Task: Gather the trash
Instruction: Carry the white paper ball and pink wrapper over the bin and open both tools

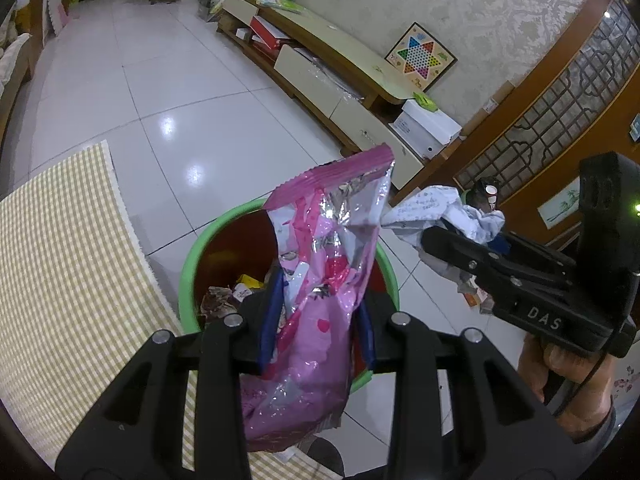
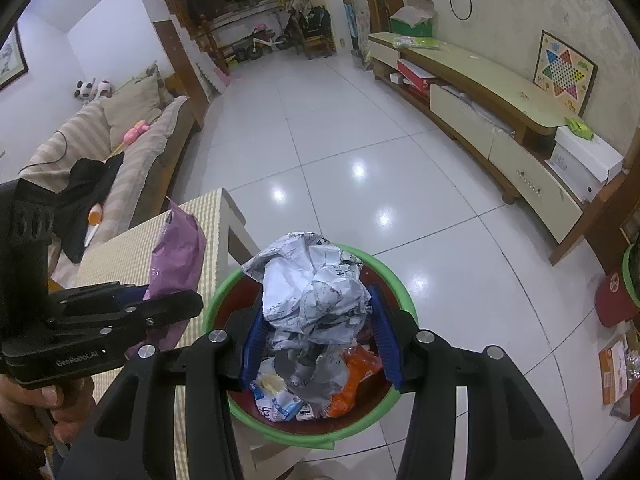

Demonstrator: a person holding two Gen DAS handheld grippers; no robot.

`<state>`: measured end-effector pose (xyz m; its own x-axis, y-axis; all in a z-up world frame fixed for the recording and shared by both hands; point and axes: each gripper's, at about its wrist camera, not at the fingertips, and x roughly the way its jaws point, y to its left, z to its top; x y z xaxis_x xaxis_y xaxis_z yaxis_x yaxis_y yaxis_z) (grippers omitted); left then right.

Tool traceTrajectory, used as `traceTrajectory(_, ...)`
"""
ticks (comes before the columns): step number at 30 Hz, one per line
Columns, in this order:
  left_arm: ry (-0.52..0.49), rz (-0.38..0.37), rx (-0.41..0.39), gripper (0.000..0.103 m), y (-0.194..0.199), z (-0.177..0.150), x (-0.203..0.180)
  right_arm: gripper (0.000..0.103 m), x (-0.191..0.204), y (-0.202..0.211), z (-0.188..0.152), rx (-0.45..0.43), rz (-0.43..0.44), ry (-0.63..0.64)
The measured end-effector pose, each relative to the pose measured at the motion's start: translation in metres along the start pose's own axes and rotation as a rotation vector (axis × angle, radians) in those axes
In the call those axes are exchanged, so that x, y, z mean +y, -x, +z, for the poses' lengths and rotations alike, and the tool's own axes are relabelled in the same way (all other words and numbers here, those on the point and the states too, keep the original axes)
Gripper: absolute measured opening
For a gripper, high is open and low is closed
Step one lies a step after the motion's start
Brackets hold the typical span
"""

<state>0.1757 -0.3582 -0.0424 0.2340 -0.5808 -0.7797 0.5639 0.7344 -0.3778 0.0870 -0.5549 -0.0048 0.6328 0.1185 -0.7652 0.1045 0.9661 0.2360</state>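
Trash fills both my grippers: my left gripper [image 1: 318, 320] is clamped on a pink wrapper [image 1: 320, 256], which sticks up from its pads (foil lining showing), and my right gripper [image 2: 320, 340] squeezes a crumpled paper [image 2: 312, 292]. Both hang just over the green-rimmed bin [image 2: 404, 300], beside the checked table [image 1: 60, 240].

Black tongs [image 1: 316, 332] with blue pads [image 2: 386, 336], silver screw heads, white "DAS" and "GenRobot.AI" lettering
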Motion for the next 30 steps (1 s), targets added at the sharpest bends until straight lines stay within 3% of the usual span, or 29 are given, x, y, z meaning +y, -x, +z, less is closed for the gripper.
traceTrajectory(8,0.002,0.003,0.005,0.032,-0.004,0.001,0.000,0.047,0.001,-0.002,-0.001,0.010,0.000,-0.002)
traceTrajectory(14,0.008,-0.003,0.009,0.040,-0.004,0.001,0.002,0.051,0.004,-0.005,-0.002,0.018,0.001,-0.007)
traceTrajectory(16,0.008,-0.007,0.005,0.060,-0.002,0.000,0.003,0.057,0.004,-0.005,-0.002,0.016,-0.001,-0.008)
traceTrajectory(19,0.022,-0.012,-0.019,0.072,0.005,-0.004,0.009,0.063,0.006,-0.005,-0.001,0.018,-0.002,-0.011)
traceTrajectory(21,0.036,-0.014,-0.029,0.080,0.009,-0.005,0.013,0.071,0.008,-0.005,0.000,0.015,-0.002,-0.009)
traceTrajectory(27,0.058,0.008,-0.056,0.096,0.028,-0.006,0.026,0.082,0.017,-0.005,0.005,0.002,-0.003,0.006)
traceTrajectory(30,0.068,0.013,-0.057,0.097,0.035,-0.008,0.030,0.086,0.023,-0.006,0.007,-0.006,-0.010,0.017)
